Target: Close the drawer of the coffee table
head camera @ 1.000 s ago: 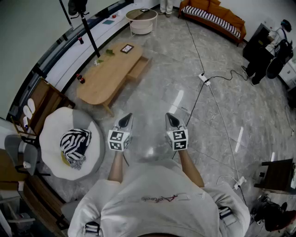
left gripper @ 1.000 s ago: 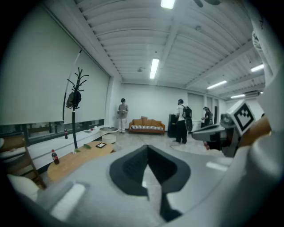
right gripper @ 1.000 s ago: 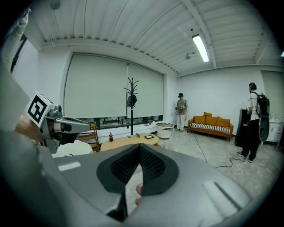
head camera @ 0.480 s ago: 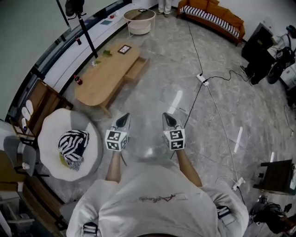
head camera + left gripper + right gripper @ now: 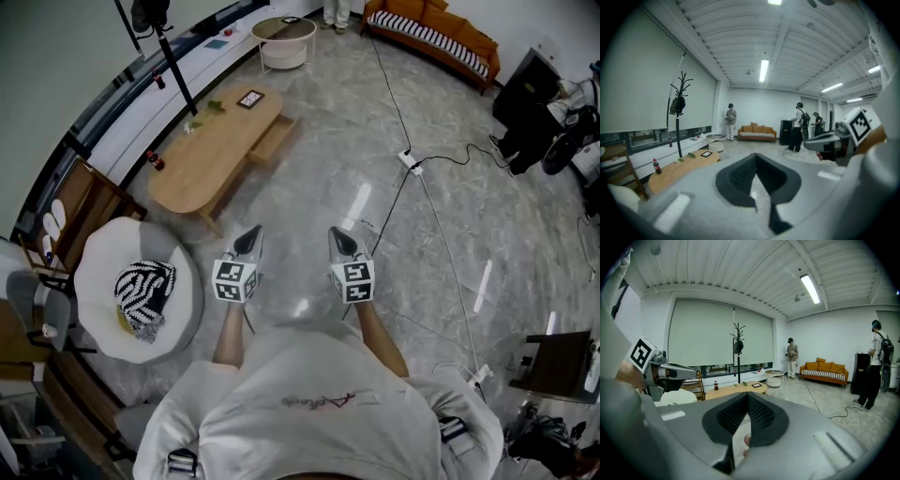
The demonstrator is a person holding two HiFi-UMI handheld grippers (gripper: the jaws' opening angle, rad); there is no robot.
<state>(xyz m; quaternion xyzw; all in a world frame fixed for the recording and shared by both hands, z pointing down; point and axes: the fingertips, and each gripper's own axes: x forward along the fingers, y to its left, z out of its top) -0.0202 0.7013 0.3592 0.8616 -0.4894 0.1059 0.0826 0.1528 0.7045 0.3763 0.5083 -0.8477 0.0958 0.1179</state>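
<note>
The light wooden coffee table (image 5: 214, 150) stands on the marble floor at upper left of the head view, its drawer (image 5: 273, 142) pulled out towards the open floor. My left gripper (image 5: 249, 241) and right gripper (image 5: 340, 241) are held side by side in front of me, well short of the table, both shut and empty. From the left gripper view, past the left gripper (image 5: 756, 160), the table (image 5: 679, 169) lies far off at the left. Beyond the right gripper (image 5: 746, 400) in its own view, the table (image 5: 736, 390) is also distant.
A white round armchair (image 5: 98, 305) holding a striped cushion (image 5: 142, 289) sits at my left. A coat stand (image 5: 169, 58), a round side table (image 5: 286, 42) and an orange sofa (image 5: 433, 36) stand further off. A cable with a power strip (image 5: 410, 159) crosses the floor at right. People stand near the sofa.
Both grippers have drifted a little forward over the floor together with me. Their jaws stay shut, and the drawer stands pulled out as before.
</note>
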